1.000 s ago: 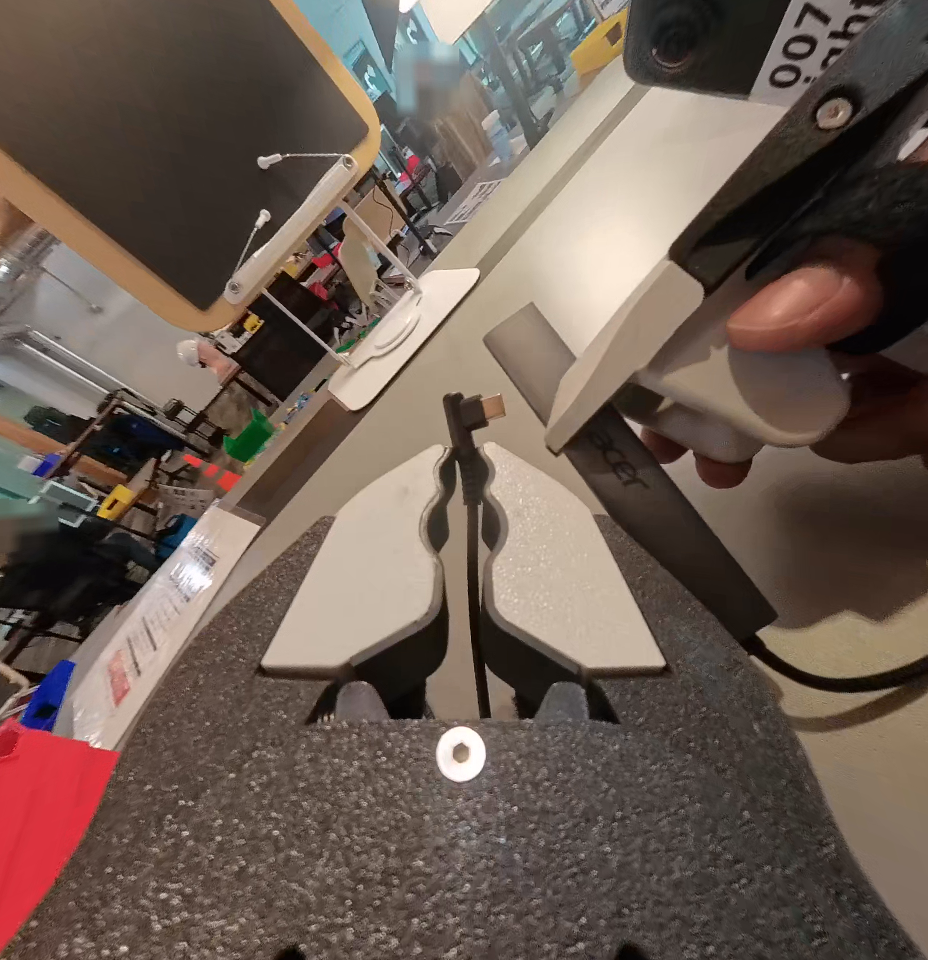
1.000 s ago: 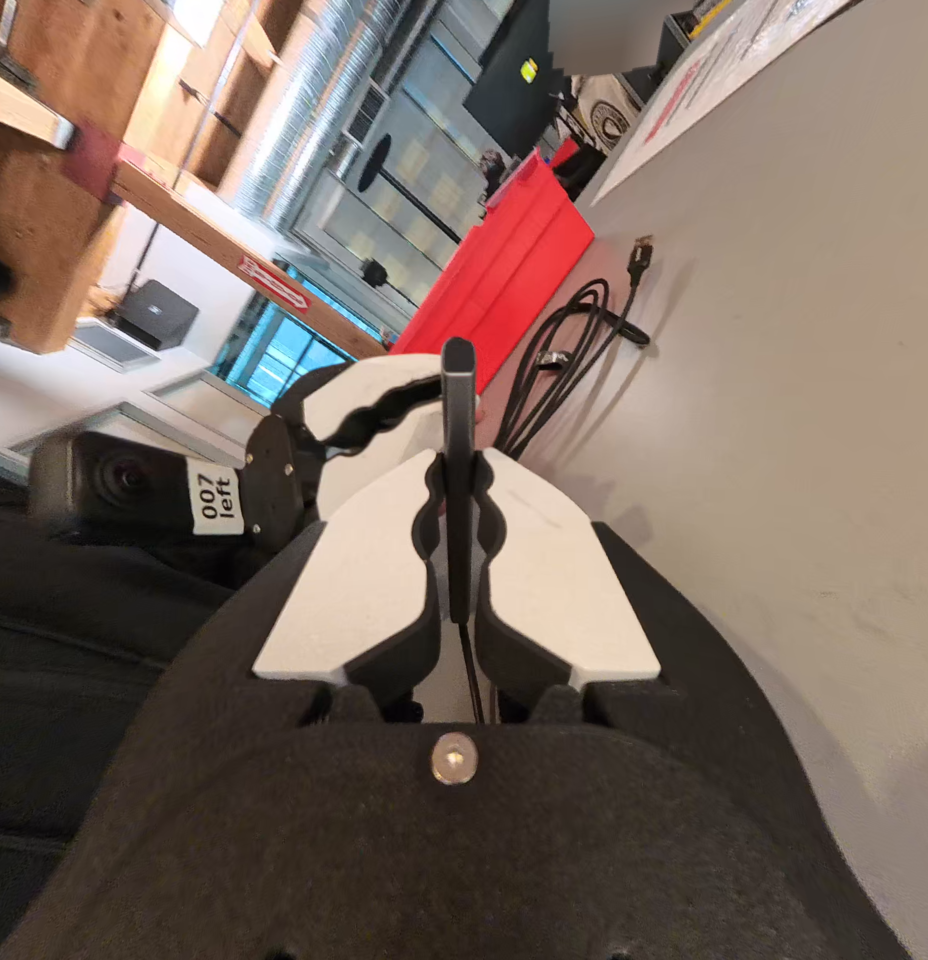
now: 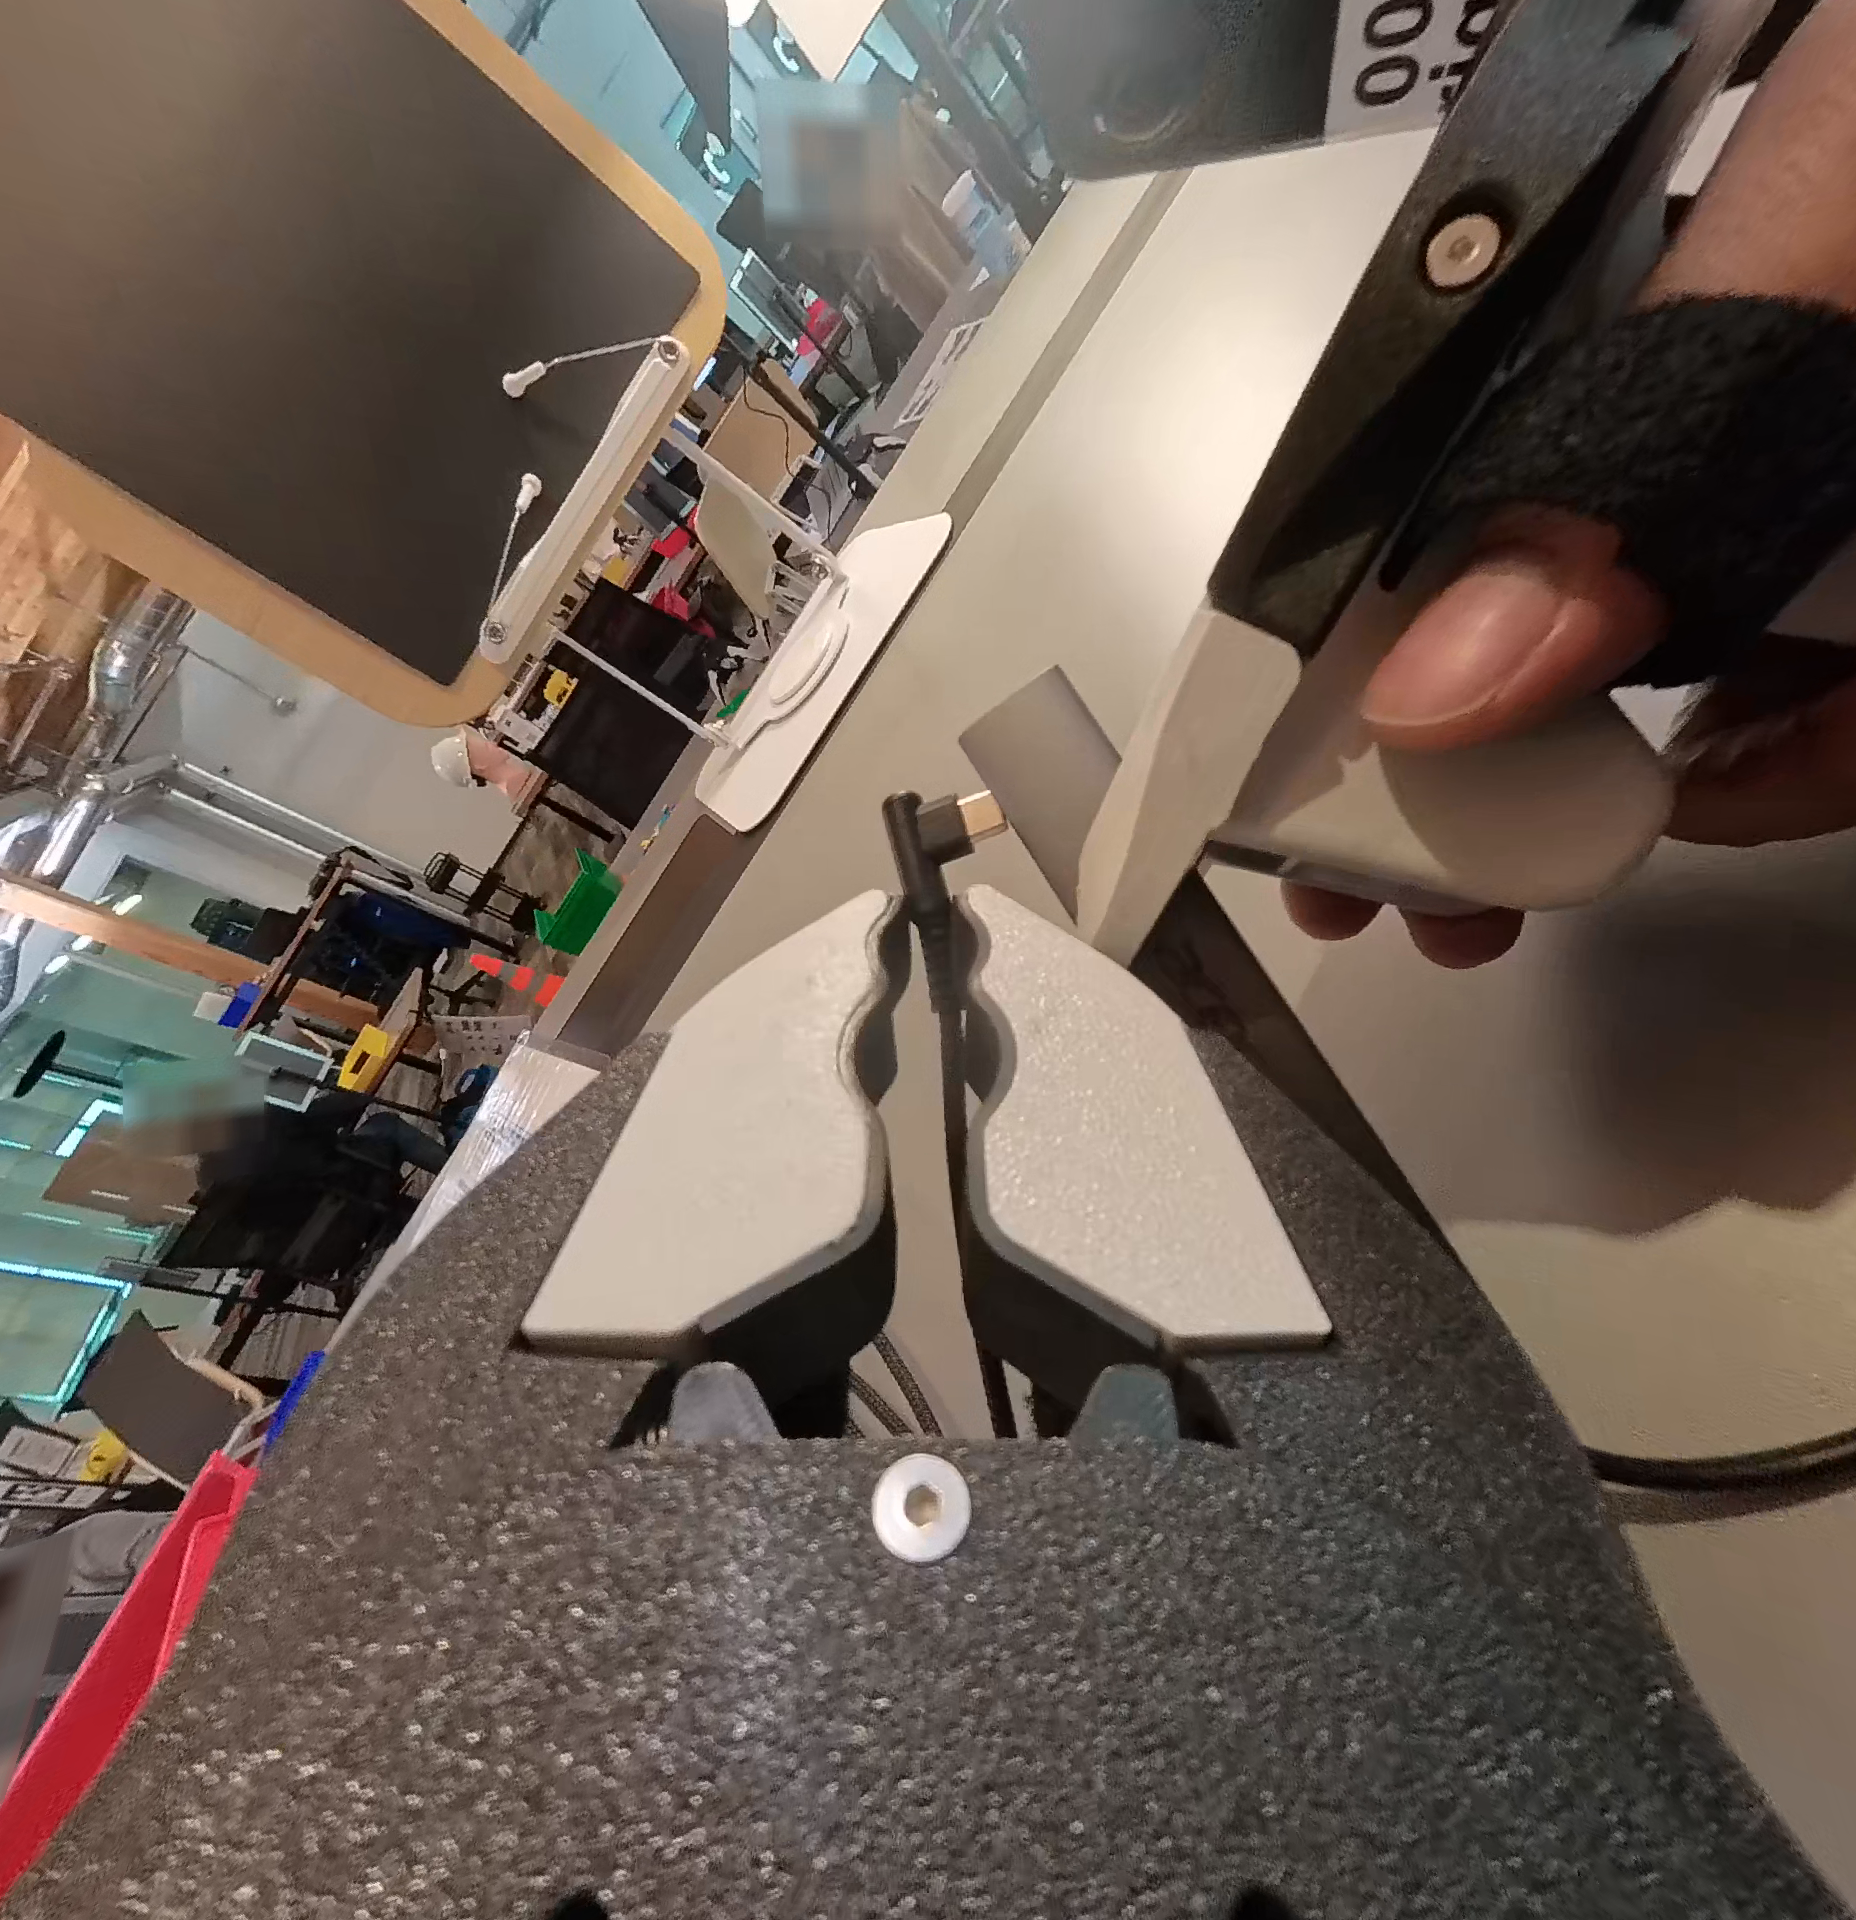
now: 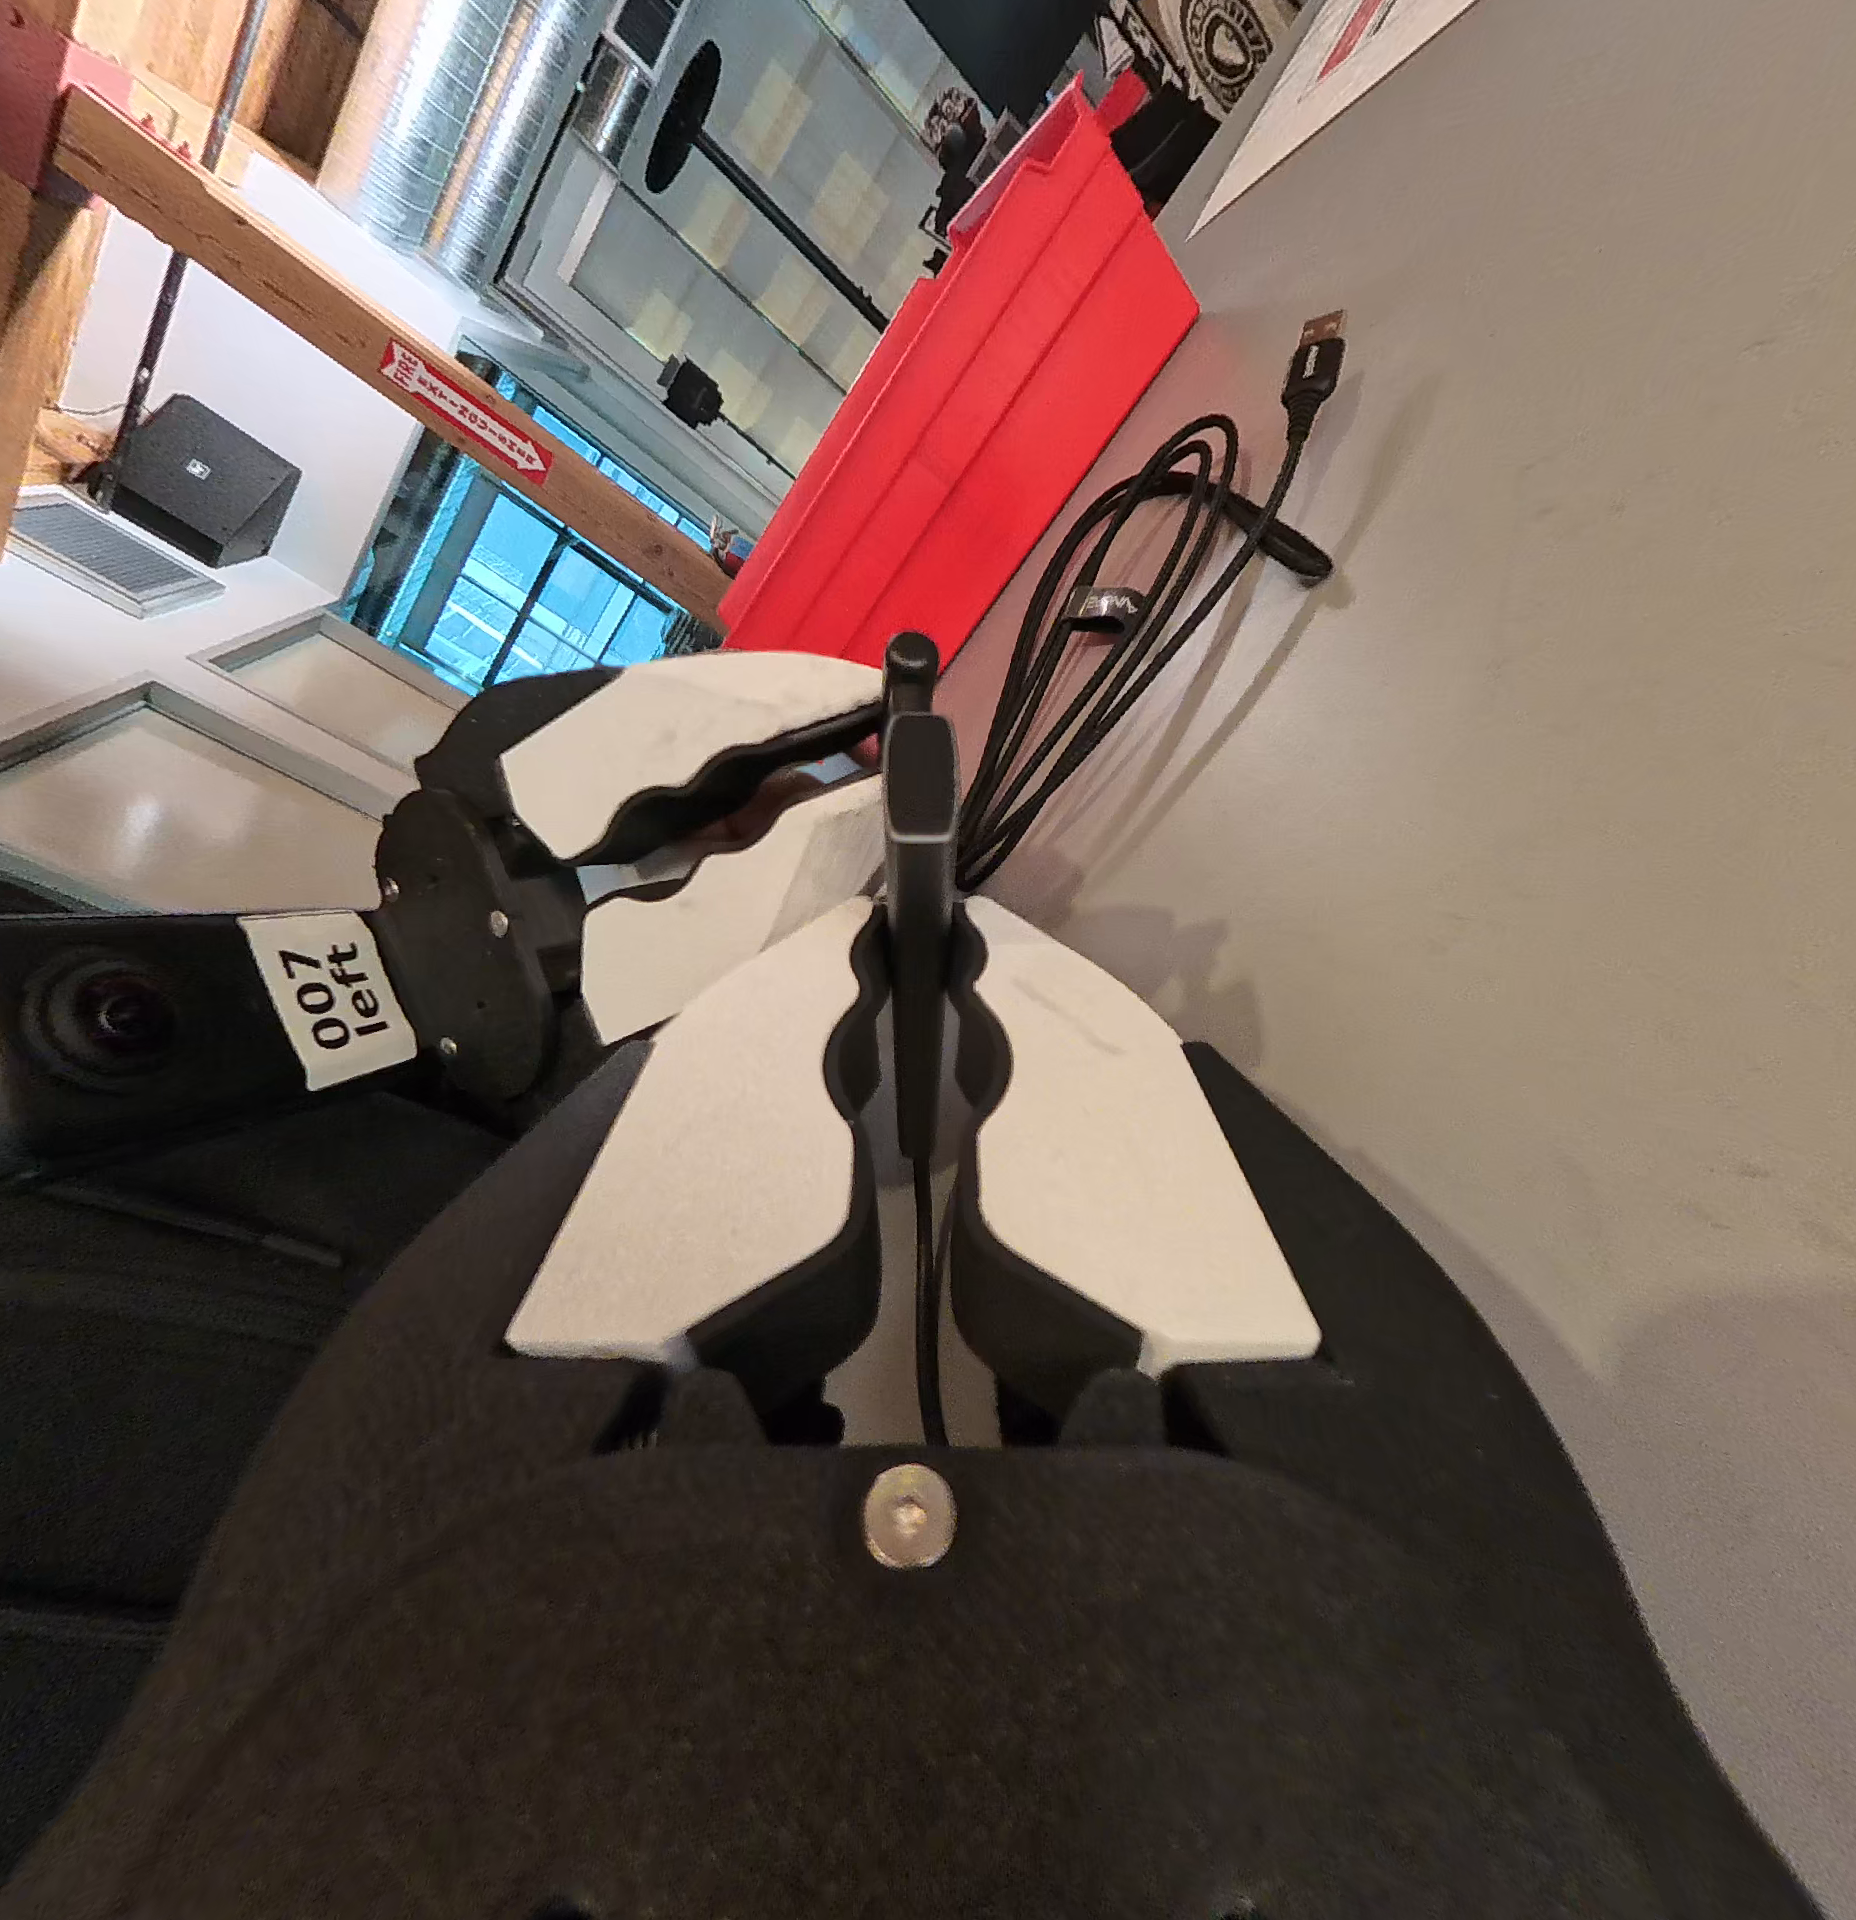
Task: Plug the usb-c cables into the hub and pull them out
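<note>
Now my left gripper (image 3: pixel 929 914) is clamped on the black usb-c cable (image 3: pixel 950 1039), its angled plug (image 3: pixel 945 821) just beside the hub's (image 3: pixel 1049 738) edge, not visibly seated. My right gripper (image 4: pixel 919 914) squeezes the dark hub (image 4: pixel 919 790) upright above the grey table (image 4: pixel 1526 831); a coiled spare cable (image 4: pixel 1142 582) lies by the red bin (image 4: pixel 986 436).

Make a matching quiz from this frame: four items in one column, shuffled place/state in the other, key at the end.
Items
1. black right-angle USB-C cable plug
2. flat dark grey hub
3. coiled black braided cable
4. red plastic bin

States
A. lying loose on the grey table
B. standing at the table's edge
C. clamped in the left gripper
D. clamped in the right gripper

Pairs: 1-C, 2-D, 3-A, 4-B
</note>
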{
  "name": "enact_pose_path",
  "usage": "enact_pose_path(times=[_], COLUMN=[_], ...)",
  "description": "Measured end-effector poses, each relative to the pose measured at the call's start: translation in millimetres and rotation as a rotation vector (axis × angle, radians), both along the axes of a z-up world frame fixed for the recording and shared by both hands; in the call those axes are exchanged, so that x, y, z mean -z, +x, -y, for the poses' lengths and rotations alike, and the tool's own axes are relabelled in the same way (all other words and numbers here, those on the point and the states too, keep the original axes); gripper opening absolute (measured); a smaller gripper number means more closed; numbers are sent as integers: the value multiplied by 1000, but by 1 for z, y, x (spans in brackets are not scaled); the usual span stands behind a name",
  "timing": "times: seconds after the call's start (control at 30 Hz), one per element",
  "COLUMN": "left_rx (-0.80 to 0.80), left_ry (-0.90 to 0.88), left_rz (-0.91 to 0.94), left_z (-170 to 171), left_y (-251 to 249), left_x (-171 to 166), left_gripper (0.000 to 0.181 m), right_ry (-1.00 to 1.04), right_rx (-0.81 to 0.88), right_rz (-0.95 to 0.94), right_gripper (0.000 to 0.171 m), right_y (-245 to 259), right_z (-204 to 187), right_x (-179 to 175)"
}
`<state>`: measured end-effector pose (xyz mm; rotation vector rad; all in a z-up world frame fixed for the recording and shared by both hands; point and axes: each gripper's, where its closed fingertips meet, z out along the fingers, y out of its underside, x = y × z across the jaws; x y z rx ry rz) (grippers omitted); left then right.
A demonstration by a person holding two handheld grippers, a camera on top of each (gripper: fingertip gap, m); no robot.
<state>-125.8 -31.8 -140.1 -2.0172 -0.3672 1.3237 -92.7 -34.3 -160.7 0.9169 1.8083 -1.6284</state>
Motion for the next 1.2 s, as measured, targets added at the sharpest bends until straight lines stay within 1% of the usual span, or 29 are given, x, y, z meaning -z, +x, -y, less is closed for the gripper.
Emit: enact_pose_path(times=[0.13,0.23,0.43,0.77,0.83,0.93,1.2], left_rx=[5,43,99,191,214,265,425], left_ry=[-63,-117,-119,-188,-175,-110,-105], left_rz=[-34,-72,-56,-69,-51,-4,98], left_z=[0,-1,-6,-9,-9,-11,-15], left_y=[-1,1,5,8,9,12,20], left_x=[-1,-1,4,8,9,10,14], left_gripper=[8,8,8,9,9,9,9], right_ry=[31,33,83,177,185,182,233], right_rx=[-12,-18,-40,-85,-94,-128,-244], right_rz=[-12,-6,-12,-65,-73,-93,-140], right_gripper=[10,10,10,9,9,9,9], right_y=[3,3,5,6,6,8,18], right_z=[3,2,2,1,1,0,0], right_x=[3,3,10,16,17,17,19])
